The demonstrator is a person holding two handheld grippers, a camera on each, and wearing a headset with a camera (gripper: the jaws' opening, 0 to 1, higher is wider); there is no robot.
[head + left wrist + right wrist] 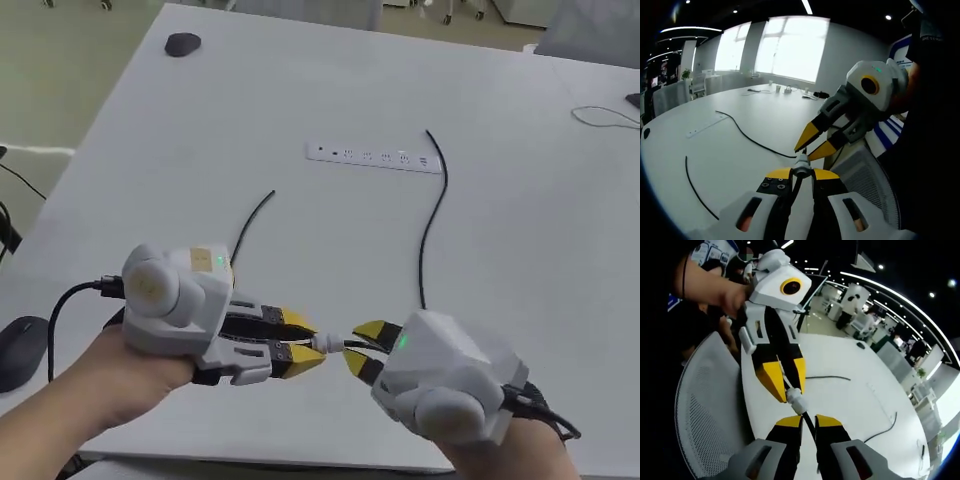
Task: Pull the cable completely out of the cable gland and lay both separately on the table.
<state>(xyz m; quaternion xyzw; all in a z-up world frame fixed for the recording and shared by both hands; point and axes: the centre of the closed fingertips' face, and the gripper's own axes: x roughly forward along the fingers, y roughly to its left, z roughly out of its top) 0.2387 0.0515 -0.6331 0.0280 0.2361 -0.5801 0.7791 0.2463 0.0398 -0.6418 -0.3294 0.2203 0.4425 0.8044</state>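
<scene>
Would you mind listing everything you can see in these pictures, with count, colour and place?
gland: one, white, between the two tongs' tips
long cable: one, black, from beside the strip across the table to the gland
short cable: one, black, loose on the table left of the strip
power strip: one, white, mid-table
mice: two, dark, one at the far corner, one at the near left edge
thin cable: one, grey, far right
table: one, white
chair: one, white mesh, by the table edge
left tongs: one, yellow-tipped, shut on the gland
right tongs: one, yellow-tipped, shut on the long cable beside the gland
</scene>
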